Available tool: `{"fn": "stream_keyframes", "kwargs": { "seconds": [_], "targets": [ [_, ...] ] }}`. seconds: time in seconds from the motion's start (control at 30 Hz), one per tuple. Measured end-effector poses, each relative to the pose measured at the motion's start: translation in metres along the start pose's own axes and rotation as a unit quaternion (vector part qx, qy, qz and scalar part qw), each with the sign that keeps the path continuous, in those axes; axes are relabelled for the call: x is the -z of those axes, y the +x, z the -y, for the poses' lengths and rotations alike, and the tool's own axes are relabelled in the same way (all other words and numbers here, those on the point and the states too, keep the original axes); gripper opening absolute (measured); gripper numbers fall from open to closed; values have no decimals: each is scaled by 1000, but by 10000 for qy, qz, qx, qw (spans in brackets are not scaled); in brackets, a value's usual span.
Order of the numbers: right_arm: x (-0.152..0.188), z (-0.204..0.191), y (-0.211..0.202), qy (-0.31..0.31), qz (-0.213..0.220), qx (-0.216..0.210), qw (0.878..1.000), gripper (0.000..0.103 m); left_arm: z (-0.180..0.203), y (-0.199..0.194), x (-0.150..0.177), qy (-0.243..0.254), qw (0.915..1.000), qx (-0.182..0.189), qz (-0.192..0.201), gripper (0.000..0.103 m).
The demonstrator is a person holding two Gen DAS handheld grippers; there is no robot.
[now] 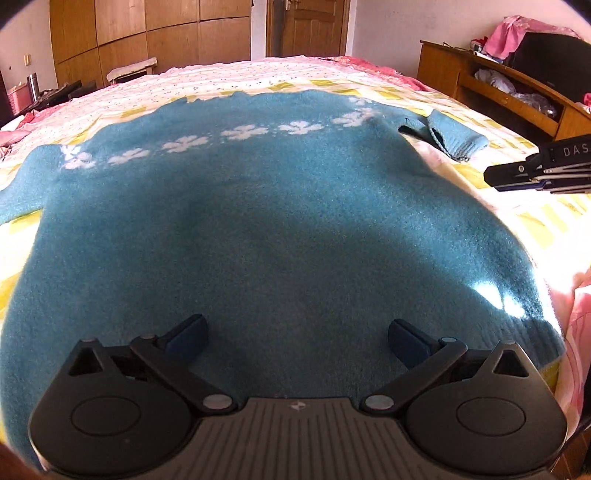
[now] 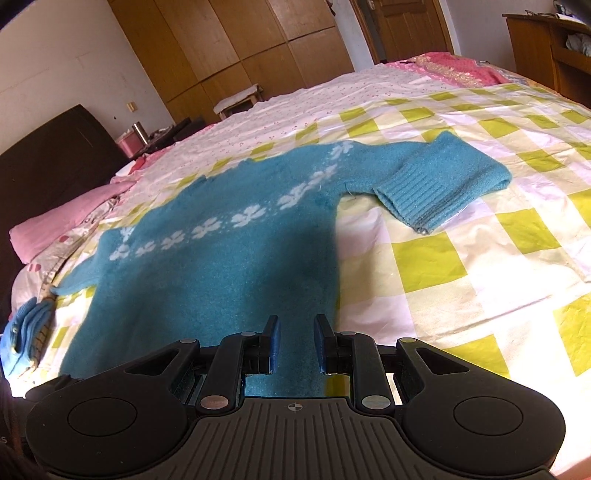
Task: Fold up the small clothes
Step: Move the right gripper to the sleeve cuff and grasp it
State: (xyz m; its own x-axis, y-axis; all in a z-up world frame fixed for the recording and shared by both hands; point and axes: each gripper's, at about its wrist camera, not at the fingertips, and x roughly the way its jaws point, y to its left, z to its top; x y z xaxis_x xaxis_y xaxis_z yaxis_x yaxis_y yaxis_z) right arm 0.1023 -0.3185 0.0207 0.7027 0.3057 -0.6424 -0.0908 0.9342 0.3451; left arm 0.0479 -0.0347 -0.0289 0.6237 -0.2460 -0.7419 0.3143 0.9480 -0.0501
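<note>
Two grippers are held over the bed. The left gripper is spread wide above the hem of the sweater; the right gripper is parted narrowly at the sweater's right edge, gripping nothing. The sweater is laid flat, one sleeve folded back on the checked quilt.

Location: a bedroom in a private home. Identifying features are a large bed covered with a yellow-checked and floral quilt, a pink pillow beside a dark headboard, and a full-height wooden wardrobe next to a wooden door. A wooden desk with open shelves and piled pink fabric stands beside the bed.
</note>
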Motion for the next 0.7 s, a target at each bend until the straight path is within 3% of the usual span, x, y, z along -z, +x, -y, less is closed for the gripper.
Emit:
{"fn": "stream_keyframes", "kwargs": {
  "seconds": [0.13,0.23,0.4,0.5,0.63,0.7],
  "targets": [
    [-7,6,-2,-135,101,168,9997,21,-4,-1,-17,-216,9993,116,-278,103],
    [-15,11,-2,-423,212,473,9978,21,-2,-10,-28,-393,9986,354,-26,103],
    [-26,21,10,-1185,239,985,9878,21,13,-9,-50,-105,9985,440,314,103],
    [-29,27,22,-1919,244,1370,9715,21,16,-1,-61,-152,9976,591,327,103],
    [-24,31,43,-3123,150,1816,9324,21,21,7,-68,-116,9966,732,363,103],
    [-21,35,54,-3506,9,1829,9185,20,23,11,-71,-58,9962,780,371,103]
  ]
}}
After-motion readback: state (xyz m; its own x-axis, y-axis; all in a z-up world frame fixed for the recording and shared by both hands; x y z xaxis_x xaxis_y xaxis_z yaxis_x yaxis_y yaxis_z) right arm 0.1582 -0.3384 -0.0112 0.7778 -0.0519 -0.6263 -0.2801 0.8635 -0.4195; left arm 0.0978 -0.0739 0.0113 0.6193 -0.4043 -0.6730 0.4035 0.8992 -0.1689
